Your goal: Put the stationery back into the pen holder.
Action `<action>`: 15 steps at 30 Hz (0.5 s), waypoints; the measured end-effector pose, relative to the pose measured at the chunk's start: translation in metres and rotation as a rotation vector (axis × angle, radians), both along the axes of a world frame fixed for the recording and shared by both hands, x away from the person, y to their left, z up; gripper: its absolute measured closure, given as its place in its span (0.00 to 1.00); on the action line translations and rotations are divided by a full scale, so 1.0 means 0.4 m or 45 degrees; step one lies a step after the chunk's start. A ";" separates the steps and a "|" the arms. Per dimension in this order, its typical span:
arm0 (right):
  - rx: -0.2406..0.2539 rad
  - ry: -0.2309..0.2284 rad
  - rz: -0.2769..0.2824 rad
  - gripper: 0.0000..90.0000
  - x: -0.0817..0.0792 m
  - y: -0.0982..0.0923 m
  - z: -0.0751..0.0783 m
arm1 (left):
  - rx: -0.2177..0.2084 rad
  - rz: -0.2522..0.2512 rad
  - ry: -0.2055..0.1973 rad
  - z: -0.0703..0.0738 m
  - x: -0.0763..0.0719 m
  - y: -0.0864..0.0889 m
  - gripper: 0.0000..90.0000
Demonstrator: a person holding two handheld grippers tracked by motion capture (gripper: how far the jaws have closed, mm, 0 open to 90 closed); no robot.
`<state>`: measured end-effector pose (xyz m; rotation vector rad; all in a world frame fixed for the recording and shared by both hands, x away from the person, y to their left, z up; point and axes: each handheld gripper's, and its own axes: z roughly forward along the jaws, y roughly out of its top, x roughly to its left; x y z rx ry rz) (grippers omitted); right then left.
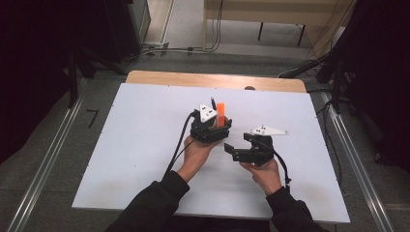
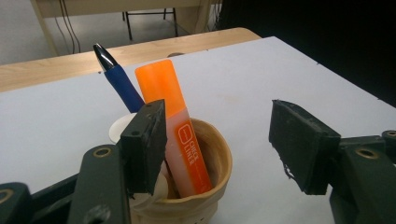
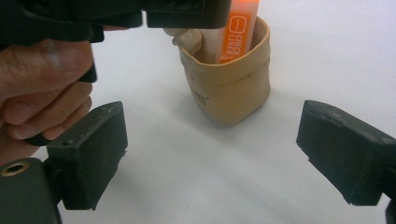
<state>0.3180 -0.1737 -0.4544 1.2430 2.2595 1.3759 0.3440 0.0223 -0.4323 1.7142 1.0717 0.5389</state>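
A tan soft pen cup (image 2: 219,156) (image 3: 233,88) stands on the white sheet (image 1: 140,145). In it stand an orange highlighter (image 2: 175,116) (image 1: 221,114) (image 3: 239,28) and a blue pen (image 2: 122,86) (image 1: 213,103), both leaning. My left gripper (image 2: 217,140) (image 1: 217,126) hovers over the cup with its jaws wide. The left pad (image 2: 147,144) sits beside the highlighter, and the right pad (image 2: 301,144) is well away from it. My right gripper (image 3: 215,154) (image 1: 233,151) stands open just short of the cup, with only bare sheet between its pads.
A strip of wooden table (image 1: 212,79) shows past the sheet's far edge. The hand holding the left gripper (image 3: 42,88) is close on the left in the right gripper view. Floor rails (image 1: 48,159) and cables run beside the table.
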 end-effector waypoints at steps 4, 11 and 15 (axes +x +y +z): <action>0.000 0.001 -0.002 0.08 0.000 0.000 0.000 | 0.002 0.006 0.018 0.007 -0.006 0.005 0.35; -0.001 -0.001 -0.003 0.08 0.001 0.000 -0.001 | 0.003 0.015 0.035 0.014 -0.014 0.013 0.27; -0.001 -0.002 -0.006 0.08 0.001 -0.001 0.000 | 0.002 0.019 0.045 0.015 -0.016 0.017 0.25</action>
